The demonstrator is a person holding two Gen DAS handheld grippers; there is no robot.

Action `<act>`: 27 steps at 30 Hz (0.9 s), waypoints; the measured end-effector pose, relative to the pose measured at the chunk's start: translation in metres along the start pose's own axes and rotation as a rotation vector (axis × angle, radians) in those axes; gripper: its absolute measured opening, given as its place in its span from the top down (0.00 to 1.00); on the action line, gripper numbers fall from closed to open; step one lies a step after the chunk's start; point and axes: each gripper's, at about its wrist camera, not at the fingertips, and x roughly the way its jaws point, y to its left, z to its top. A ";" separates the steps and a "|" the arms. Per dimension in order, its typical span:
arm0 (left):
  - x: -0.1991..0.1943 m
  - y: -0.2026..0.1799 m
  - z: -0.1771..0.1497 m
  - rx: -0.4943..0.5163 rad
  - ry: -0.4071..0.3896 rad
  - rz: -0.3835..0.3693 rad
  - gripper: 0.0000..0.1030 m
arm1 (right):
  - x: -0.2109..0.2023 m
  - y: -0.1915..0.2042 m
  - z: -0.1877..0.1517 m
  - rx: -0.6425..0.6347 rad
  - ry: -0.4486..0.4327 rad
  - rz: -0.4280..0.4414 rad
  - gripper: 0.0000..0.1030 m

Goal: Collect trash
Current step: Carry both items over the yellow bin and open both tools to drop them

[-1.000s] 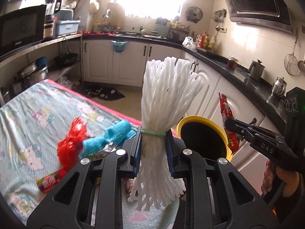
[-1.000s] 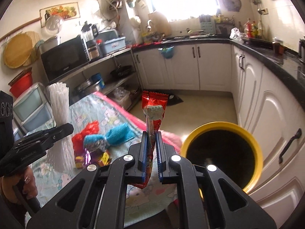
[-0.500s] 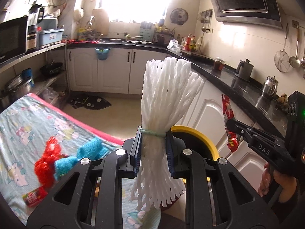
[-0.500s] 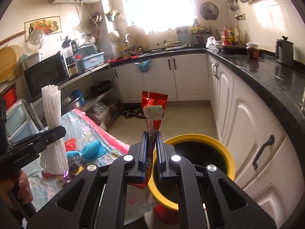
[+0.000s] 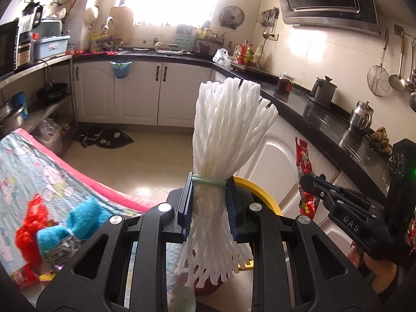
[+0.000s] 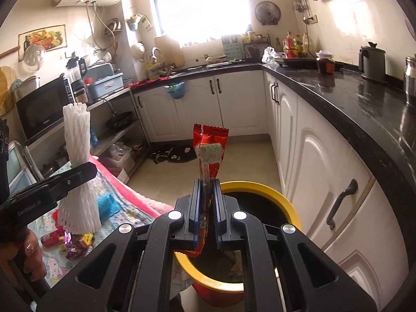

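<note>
- On the table (image 5: 20, 161) with its cartoon-print cloth lies leftover litter: a red mesh scrap (image 5: 28, 231), a blue foam sleeve (image 5: 78, 221) touching it, and small candy wrappers (image 6: 75, 244) near the table's edge.
- A yellow-rimmed bin (image 6: 260, 187) stands on the floor just beside the table edge, in front of the white cupboard doors (image 6: 312, 171); some scraps lie inside it, too dim to name.
- The left gripper (image 5: 209, 208) has its jaws clamped on a white foam net (image 5: 228, 130), which is held upright above the table's edge, next to the bin.
- The net is a bundle of foam strands tied at the waist with a pale green band (image 5: 208, 180); it fans out wide above the jaws and frays into open mesh below them.
- The right gripper (image 6: 206, 213) has its jaws pressed together on a red snack wrapper (image 6: 209, 150), held upright over the near rim of the bin.
- The wrapper is flat and creased, with a crimped top edge and a white label on its face; its lower end hangs below the jaws.
- In the left wrist view the rim of the bin peeks out behind the left gripper, mostly hidden by the net and the fingers.
- The room is a kitchen: a black countertop (image 6: 364, 109) runs along the wall with a grey kettle (image 6: 371, 62) and bottles on it, a bright window (image 6: 197, 5) sits over the sink, a microwave (image 6: 39, 111) stands on a shelf, and a dark mat (image 5: 104, 137) lies on the pale tiled floor.
</note>
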 end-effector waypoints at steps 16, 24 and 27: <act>0.091 -0.018 -0.026 0.005 0.138 -0.061 0.84 | 0.060 -0.031 -0.036 0.058 0.125 -0.052 0.91; 0.127 -0.008 -0.036 -0.037 0.195 -0.059 0.83 | 0.087 -0.040 -0.054 0.078 0.178 -0.058 0.88; 0.139 -0.004 -0.040 -0.052 0.215 -0.054 0.83 | 0.094 -0.046 -0.062 0.101 0.194 -0.066 0.87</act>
